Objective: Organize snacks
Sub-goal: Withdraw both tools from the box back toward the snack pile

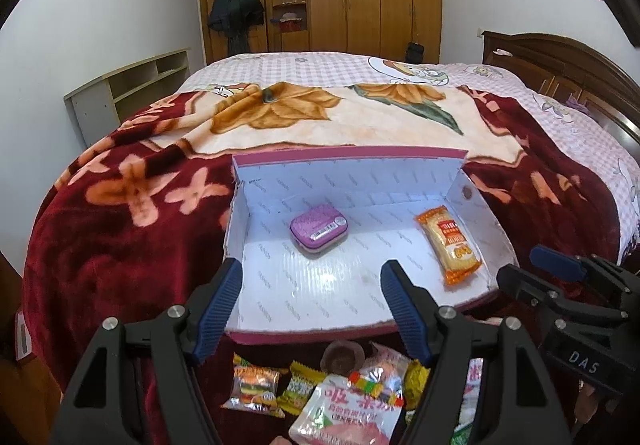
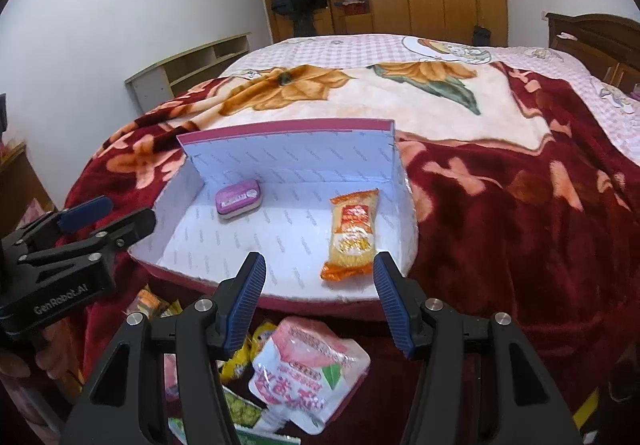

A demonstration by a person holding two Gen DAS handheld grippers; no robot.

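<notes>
Both the left gripper (image 1: 310,309) and the right gripper (image 2: 318,299) stand open and empty above the white box (image 1: 280,287) (a purple tin (image 1: 319,230) and an orange wafer packet (image 1: 450,245) lie inside).

Bed (image 1: 500,77); blanket (image 1: 120,213); box (image 1: 360,173); snacks (image 1: 304,385).

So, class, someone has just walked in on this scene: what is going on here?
A person holding two tongs is sorting snacks on a bed. A white box lies open on the blanket, with a purple tin and an orange packet already inside. More snacks lie piled in front of it, not yet packed. The left tongs and right tongs are both open and empty, poised above the pile at the box's near edge.
</notes>
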